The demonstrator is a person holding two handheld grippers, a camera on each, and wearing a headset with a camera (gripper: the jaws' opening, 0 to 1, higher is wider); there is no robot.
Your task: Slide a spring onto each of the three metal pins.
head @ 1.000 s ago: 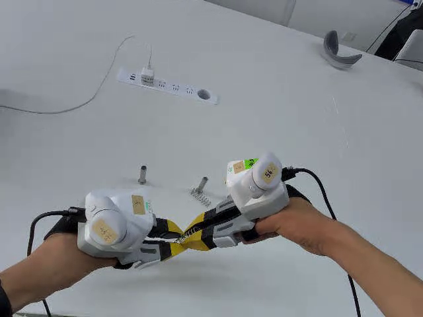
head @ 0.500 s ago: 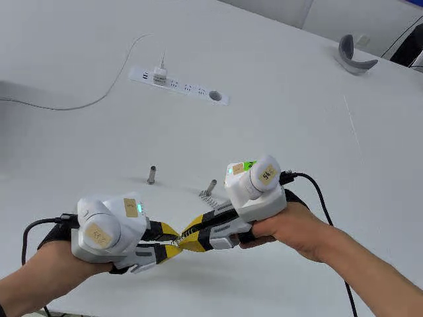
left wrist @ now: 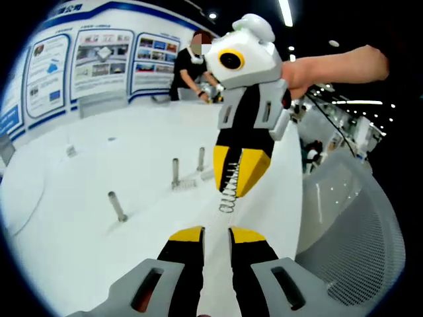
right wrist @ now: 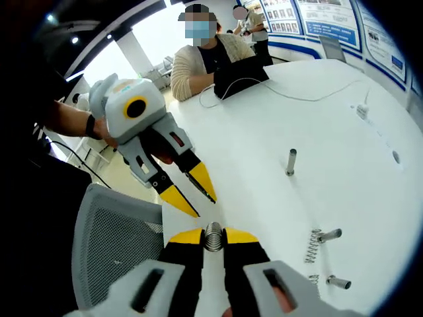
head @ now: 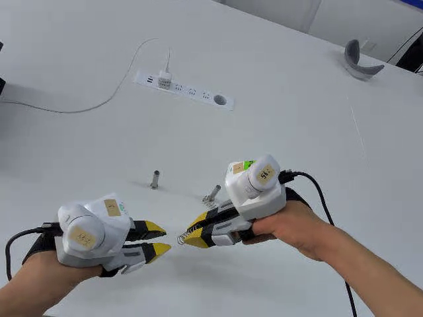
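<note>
Surface: white desk point(head: 297, 119), power strip point(head: 184, 90), wall posters point(left wrist: 99, 56) in a bright hall | Right claw point(head: 190, 238) clamped on a spring point(head: 187, 232) that juts toward the left claw point(head: 163, 238), which is slightly parted, empty and just apart | One pin point(head: 155, 179) and a second pin point(head: 213, 193) stand on the desk beyond both claws | Writing: stickers too small to read

Left gripper point(head: 164, 238) blocks the right gripper point(head: 193, 232) at 9 o'clock; toward 12 o'clock stand two pins point(head: 155, 179) (power strip point(head: 184, 90) well beyond), bare table point(head: 297, 119) around them.
</note>
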